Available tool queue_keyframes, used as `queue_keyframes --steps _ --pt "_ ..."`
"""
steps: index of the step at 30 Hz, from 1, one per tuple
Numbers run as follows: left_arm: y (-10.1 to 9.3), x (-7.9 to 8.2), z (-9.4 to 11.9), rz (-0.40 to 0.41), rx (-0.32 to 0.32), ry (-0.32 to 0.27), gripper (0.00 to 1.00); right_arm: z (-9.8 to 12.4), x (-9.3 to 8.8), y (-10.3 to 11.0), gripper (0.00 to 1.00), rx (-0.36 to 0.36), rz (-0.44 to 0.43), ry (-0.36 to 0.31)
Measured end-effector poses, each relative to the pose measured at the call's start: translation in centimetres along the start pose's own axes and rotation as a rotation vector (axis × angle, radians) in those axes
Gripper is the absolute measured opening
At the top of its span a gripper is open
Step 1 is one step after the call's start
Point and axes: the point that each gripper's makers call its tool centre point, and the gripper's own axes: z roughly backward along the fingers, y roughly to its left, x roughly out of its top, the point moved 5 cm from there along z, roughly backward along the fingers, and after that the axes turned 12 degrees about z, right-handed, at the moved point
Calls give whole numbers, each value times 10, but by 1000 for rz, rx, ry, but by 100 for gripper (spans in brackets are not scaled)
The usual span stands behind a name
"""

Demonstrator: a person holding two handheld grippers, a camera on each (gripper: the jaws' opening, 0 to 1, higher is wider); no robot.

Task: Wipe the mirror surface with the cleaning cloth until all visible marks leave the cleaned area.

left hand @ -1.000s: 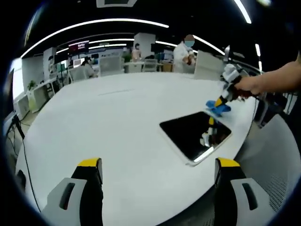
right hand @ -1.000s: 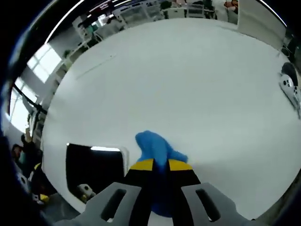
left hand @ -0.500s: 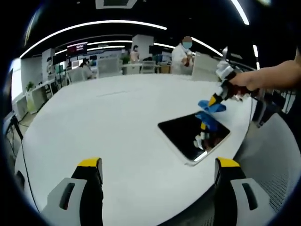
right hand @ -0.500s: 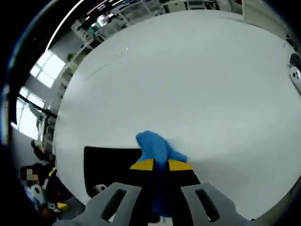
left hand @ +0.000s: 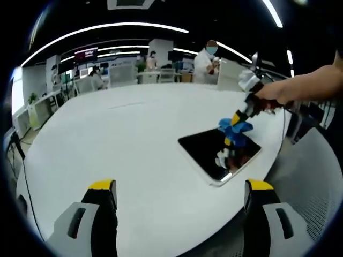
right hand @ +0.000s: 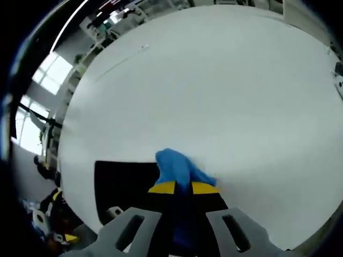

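Open-plan office behind, ceiling light strips, desks and a few people standing far past the big white round table (left hand: 134,134). Mirror (left hand: 218,153), a dark rectangular panel with a pale rim, lies flat on the table near its edge, on the side toward the person's hand (left hand: 273,95). Right gripper (left hand: 236,114) comes in above the mirror's far edge, jaws clenched on the blue cleaning cloth (left hand: 234,127), which hangs down to the mirror's far corner; contact with the glass can't be judged from here. Gripper's reflection shows in the mirror. In the right gripper view the right gripper (right hand: 184,188) has yellow-tipped jaws pressed together around the cleaning cloth (right hand: 177,167), cloth bunched just beside the mirror (right hand: 126,184) edge, overlapping its corner. Left gripper (left hand: 181,187) is held well apart from the mirror, over bare table, jaws spread wide, grasping nothing.
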Motion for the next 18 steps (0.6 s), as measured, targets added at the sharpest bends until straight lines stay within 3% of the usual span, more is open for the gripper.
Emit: queue_keyframes --steps 12,18 --pt "0 0 1 2 -6 3 99 -7 5 19 4 -1 12 8" --pt "-2 -1 1 -6 -15 17 99 -14 9 39 4 18 27 18"
